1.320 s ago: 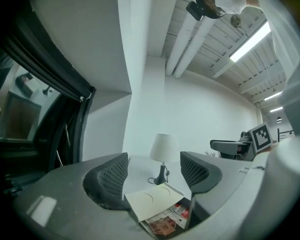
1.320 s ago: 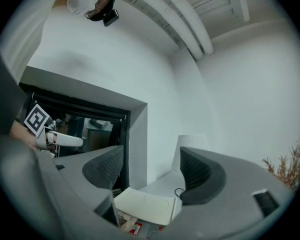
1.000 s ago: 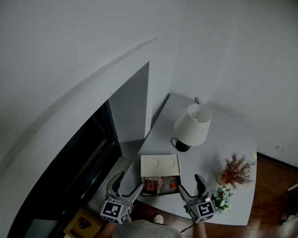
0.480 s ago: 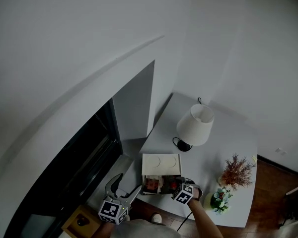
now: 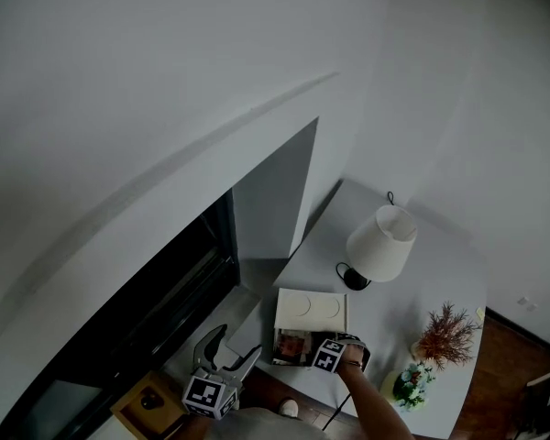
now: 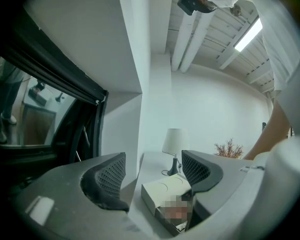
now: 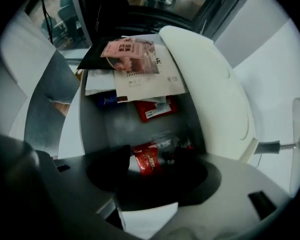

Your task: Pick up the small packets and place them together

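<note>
A white box (image 5: 312, 308) on the table has an open tray holding small packets (image 5: 293, 346). My right gripper (image 5: 326, 350) points steeply down into the tray. In the right gripper view a red packet (image 7: 149, 160) with a clear wrapper lies between the jaws of the right gripper (image 7: 150, 165). The jaws have just been closing, and a gap still shows beside the left pad. Further in lie a second red packet (image 7: 157, 109), a blue one (image 7: 106, 100), white paper (image 7: 150, 81) and a pink packet (image 7: 132, 54). My left gripper (image 5: 225, 354) hangs open and empty left of the box (image 6: 162, 191).
A white lamp (image 5: 382, 244) stands behind the box on the white table (image 5: 440, 273). A dried brown plant (image 5: 447, 333) and a small flower pot (image 5: 408, 385) sit at the table's right. A dark window frame (image 5: 165, 310) runs along the left, with a yellow object (image 5: 147, 401) below.
My right gripper has tipped from level to pointing down and sunk into the tray, over the red packet. The left gripper has drifted a little lower left.
</note>
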`<state>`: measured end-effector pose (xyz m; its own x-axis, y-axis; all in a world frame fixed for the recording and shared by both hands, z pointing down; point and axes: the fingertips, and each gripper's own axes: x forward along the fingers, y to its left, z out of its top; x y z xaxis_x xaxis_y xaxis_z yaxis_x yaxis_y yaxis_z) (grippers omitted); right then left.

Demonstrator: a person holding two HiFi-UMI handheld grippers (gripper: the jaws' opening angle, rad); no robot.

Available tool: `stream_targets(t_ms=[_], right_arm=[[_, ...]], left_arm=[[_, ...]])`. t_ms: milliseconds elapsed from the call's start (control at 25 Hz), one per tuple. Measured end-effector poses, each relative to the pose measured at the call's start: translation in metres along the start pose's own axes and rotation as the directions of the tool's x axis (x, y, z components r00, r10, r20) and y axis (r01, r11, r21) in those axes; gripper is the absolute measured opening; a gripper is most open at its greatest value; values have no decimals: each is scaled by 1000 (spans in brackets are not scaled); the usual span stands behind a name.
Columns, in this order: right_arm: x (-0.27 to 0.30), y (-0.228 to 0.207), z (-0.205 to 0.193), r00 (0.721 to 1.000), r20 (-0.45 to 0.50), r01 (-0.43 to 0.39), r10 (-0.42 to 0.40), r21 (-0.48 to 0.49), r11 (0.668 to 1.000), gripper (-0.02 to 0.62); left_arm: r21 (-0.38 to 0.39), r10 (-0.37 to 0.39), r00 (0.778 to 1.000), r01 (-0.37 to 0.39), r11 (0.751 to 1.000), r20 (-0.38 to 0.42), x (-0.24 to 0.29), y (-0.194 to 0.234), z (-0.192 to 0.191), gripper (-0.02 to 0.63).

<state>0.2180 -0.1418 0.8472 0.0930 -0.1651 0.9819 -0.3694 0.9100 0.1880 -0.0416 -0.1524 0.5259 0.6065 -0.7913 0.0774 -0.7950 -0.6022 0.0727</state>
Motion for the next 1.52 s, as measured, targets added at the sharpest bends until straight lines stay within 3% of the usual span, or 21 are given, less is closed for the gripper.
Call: stream_targets(t_ms=[120, 280, 360, 400, 560, 760, 920, 1120, 1360, 1520], right_arm=[[1, 5, 2, 998, -10, -58, 57, -25, 998, 222], [-1, 8, 5, 999, 21, -44, 46, -76, 996, 205], [-3, 13, 5, 999, 40, -14, 19, -107, 994, 120], [-4, 15, 6, 998, 59, 0, 6, -102, 995, 17], [-26, 14, 17, 982, 185, 39, -42, 21, 999, 17], [-51, 10, 12, 959, 256, 96, -123, 114, 989, 17], [-76, -2, 9, 912, 364, 89, -187, 271, 959, 17], [-126, -13, 17, 835, 472, 121, -282, 343, 932, 17], [-182, -34, 59, 746, 566, 208, -349, 300, 931, 17], [-173, -56, 111, 731, 589, 267, -345, 218, 939, 17]], left_arm=[[-8, 20, 1000, -20, 1000, 4, -4, 7, 0, 350], [-19, 27, 999, -27, 999, 17, -5, 9, 2, 350], [-20, 20, 1000, -19, 1000, 17, -5, 7, 0, 350], [-22, 18, 1000, -18, 1000, 19, -5, 6, -2, 350], [-22, 24, 1000, -24, 999, 20, -5, 8, -3, 350], [-25, 18, 1000, -18, 1000, 6, -4, 5, -7, 350], [-32, 16, 1000, -16, 999, 11, -2, 3, -6, 350], [-18, 36, 999, -36, 999, 11, -6, 9, -4, 350], [-22, 61, 998, -60, 998, 14, -9, 15, -4, 350], [-25, 70, 997, -69, 997, 18, -12, 17, -4, 350]])
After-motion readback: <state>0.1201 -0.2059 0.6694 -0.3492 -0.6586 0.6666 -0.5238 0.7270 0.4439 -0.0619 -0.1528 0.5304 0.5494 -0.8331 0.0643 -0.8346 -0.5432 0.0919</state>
